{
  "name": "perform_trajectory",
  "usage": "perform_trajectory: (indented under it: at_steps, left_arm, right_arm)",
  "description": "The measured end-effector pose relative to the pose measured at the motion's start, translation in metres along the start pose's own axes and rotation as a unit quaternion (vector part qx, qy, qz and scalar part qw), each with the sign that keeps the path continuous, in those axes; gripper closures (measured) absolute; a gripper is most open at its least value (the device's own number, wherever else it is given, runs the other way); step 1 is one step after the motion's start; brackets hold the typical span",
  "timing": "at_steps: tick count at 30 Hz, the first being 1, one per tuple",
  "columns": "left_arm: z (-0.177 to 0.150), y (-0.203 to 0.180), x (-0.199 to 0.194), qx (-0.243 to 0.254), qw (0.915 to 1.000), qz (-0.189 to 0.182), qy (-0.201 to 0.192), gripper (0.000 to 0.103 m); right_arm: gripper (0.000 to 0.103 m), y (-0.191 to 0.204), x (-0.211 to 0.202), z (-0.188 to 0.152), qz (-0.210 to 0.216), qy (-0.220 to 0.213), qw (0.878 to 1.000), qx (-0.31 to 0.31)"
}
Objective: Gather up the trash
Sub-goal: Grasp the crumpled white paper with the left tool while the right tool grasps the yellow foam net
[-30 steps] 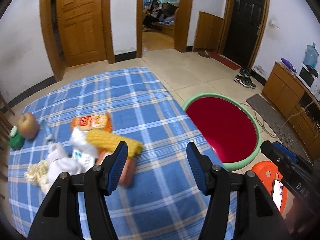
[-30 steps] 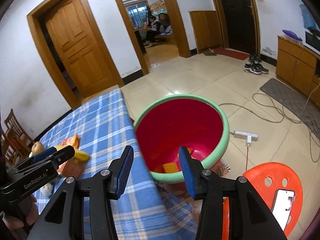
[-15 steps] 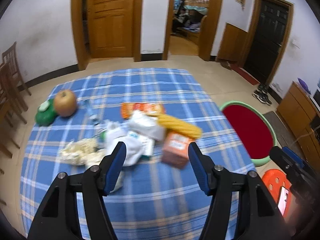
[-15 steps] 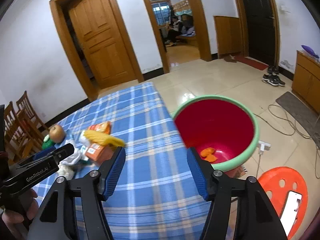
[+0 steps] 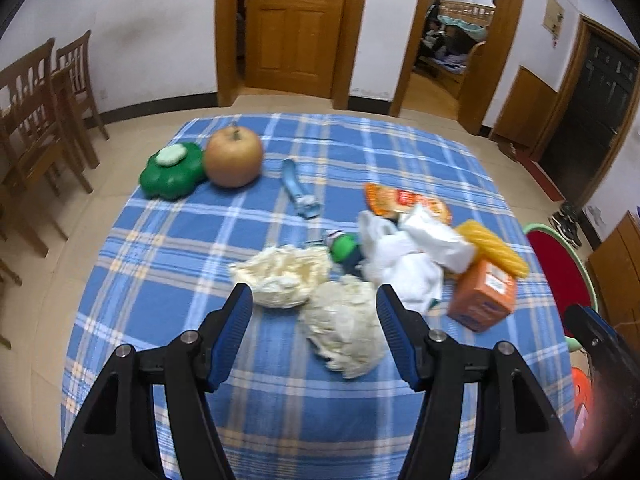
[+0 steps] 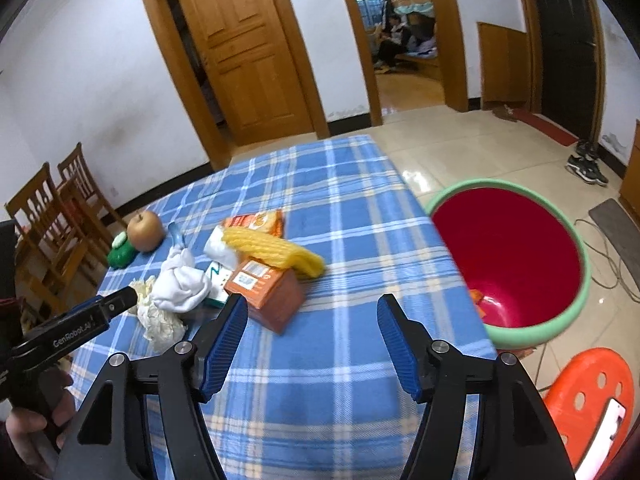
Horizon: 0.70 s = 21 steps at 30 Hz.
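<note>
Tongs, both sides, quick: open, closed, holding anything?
Left tongs: open, empty, over the crumpled paper.
Right tongs: open, empty, above the tablecloth near the orange box.

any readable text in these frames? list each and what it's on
"GenRobot.AI": on the body of the left gripper, as the right wrist view shows it.
Orange carton: white printed labels, too small to read.
Orange snack packet: red and white print, blurred, unreadable.
Wall notice by the black door: unreadable.
</note>
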<state>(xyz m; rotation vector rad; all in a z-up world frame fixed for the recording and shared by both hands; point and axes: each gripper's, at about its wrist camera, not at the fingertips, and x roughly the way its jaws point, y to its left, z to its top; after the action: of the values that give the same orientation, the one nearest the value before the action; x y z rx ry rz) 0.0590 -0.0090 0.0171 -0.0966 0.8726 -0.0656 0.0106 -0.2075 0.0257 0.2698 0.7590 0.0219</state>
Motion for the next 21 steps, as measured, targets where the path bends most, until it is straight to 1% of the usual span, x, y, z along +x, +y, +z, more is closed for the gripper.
perform_trajectory:
  at_steps: [6,11,15,16,17,18,19,21]
  left_arm:
    - [0.002,0.019,0.005,-0.014,0.9998,0.013,0.004,0.039]
    - [0.004,0.027,0.013,-0.020,0.9994,0.025,0.013,0.038]
    - [0.006,0.031,0.021,-0.021,0.9992,0.029,0.020,0.038]
    - [0.007,0.031,0.023,-0.022,0.9991,0.030,0.022,0.038]
    - [0.007,0.032,0.026,-0.022,0.9990,0.030,0.024,0.038]
    - [0.007,0.032,0.028,-0.023,0.9990,0.029,0.026,0.038]
    - [0.008,0.032,0.030,-0.022,0.9990,0.029,0.028,0.038]
    - [0.008,0.033,0.033,-0.023,0.9989,0.027,0.030,0.038]
  right_arm:
    - [0.034,0.009,0.031,0.015,0.011,0.020,1.000,-0.012]
    - [0.034,0.013,0.058,0.028,0.019,0.038,0.999,-0.022]
    - [0.035,0.015,0.073,0.032,0.037,0.053,0.998,-0.027]
    - [0.040,0.015,0.076,0.032,0.042,0.055,0.997,-0.028]
    - [0.048,0.016,0.078,0.032,0.045,0.057,0.997,-0.029]
    - [0.052,0.016,0.080,0.032,0.047,0.059,0.997,-0.031]
    - [0.058,0.017,0.082,0.031,0.049,0.060,0.996,-0.032]
    - [0.067,0.017,0.081,0.032,0.053,0.053,0.996,-0.037]
